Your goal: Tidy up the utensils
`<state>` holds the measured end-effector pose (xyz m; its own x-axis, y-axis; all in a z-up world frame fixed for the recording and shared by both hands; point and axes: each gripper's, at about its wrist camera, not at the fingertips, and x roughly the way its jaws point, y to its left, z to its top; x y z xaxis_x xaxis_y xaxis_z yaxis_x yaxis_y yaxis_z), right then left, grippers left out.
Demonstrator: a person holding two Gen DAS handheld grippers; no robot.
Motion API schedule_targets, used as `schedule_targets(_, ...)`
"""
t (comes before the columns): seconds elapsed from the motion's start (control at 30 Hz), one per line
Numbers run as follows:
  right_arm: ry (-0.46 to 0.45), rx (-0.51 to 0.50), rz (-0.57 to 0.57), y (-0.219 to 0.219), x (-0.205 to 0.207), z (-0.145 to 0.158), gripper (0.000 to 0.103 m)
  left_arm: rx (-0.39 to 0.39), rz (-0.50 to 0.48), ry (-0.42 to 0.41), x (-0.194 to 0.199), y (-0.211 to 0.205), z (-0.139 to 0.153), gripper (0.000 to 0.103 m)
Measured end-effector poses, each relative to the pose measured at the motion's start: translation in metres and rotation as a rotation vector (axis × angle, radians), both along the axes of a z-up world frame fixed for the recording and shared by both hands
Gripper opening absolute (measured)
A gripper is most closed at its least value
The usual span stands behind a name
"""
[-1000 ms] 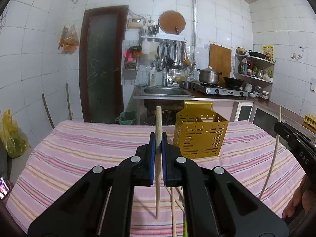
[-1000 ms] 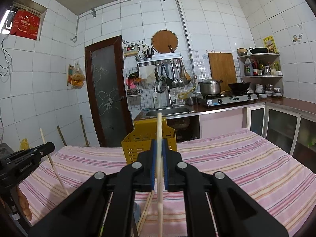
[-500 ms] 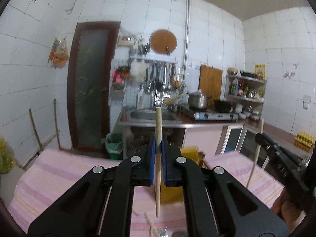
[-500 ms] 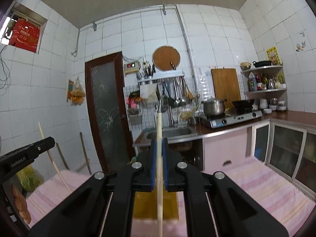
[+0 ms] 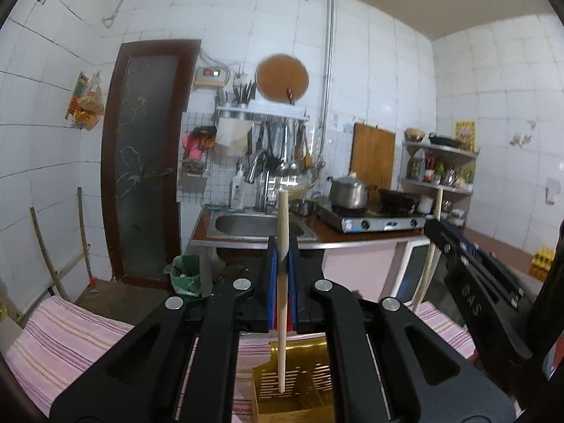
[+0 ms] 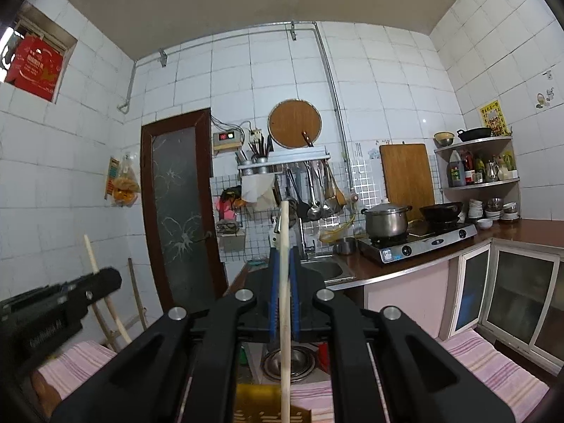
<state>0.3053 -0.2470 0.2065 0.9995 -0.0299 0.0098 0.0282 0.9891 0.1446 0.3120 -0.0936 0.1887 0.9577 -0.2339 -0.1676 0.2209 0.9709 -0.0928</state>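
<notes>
The left gripper (image 5: 281,282) is held level above the striped tablecloth (image 5: 67,335), facing the kitchen counter, its blue-padded jaws pressed narrowly onto a wooden chopstick (image 5: 282,246). That chopstick stands nearly upright between the pads; its blunt upper end rises in front of the sink (image 5: 253,224) and its lower tip hangs over the open top of the yellow perforated utensil holder (image 5: 299,387), which stands on the table directly below the gripper. Whether the tip is already inside the holder or just above it cannot be told.

The right gripper (image 6: 283,299) is also level and aimed at the counter, and it too is clamped tight on a second chopstick (image 6: 284,282), held upright, with the lower length running down past the bottom edge of the right wrist view. The holder's yellow back panel (image 6: 253,402) shows just below these jaws.

Each gripper appears in the other's view: in the left wrist view the right one comes in from the right edge with its chopstick slightly tilted, and in the right wrist view the left one sits at the left edge, its stick leaning. The two are side by side and apart, both over the holder's end of the table. A steel pot (image 6: 386,220) sits on the gas stove (image 6: 419,239) behind.
</notes>
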Motion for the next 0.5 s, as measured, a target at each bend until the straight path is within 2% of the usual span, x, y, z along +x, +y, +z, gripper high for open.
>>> schedule_targets(0.2, 0.088, 0.013, 0.021, -0.005, 0.036, -0.047, 0.006, 0.026, 0.016, 0.094, 0.038, -0.004, -0.052, 0.004)
schedule_targets(0.33, 0.168, -0.018, 0.016, -0.004, 0.044, -0.073, 0.006, 0.038, 0.019, 0.150, 0.047, 0.002, -0.070, 0.006)
schedule_targets(0.4, 0.213, -0.022, 0.017, -0.005, 0.045, -0.076, 0.007, 0.055, 0.027, 0.172, 0.045, 0.006, -0.072, 0.020)
schedule_targets(0.47, 0.257, -0.033, 0.000, -0.007, 0.045, -0.073, 0.009, 0.044, 0.031, 0.175, 0.039, 0.013, -0.066, 0.062)
schedule_targets(0.5, 0.274, -0.040, -0.011, -0.009, 0.043, -0.069, 0.021, 0.033, 0.044, 0.159, 0.031, 0.020, -0.059, 0.069)
